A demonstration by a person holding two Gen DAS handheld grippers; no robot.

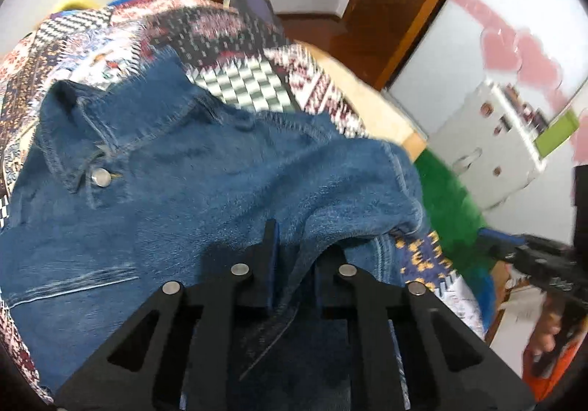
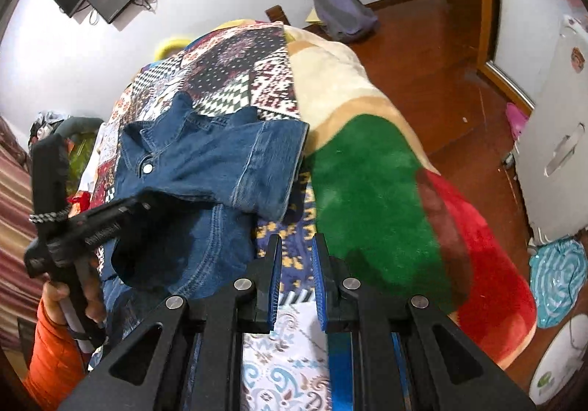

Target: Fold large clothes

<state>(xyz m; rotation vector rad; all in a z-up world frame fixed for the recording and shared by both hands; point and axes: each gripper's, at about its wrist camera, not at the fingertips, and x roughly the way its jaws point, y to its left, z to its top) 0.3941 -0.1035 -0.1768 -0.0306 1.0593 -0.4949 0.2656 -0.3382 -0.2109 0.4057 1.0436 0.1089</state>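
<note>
1. Denim jacket (image 2: pixel 205 157): lies on the patchwork bedspread (image 2: pixel 235 76), collar toward 11 o'clock in the right wrist view, one sleeve folded across toward 3 o'clock.
2. Left gripper (image 1: pixel 294 253): clamped on a fold of the denim.
3. Right gripper (image 2: pixel 297 256): closed, empty, over bedspread at 6 o'clock.
4. Handling, judged: heavy, thick, fairly stiff cloth; not slippery or fragile. Best taken at seams, hem or cuff.

Denim jacket (image 2: pixel 205 168) on patterned bedspread (image 2: pixel 235 69)
</note>
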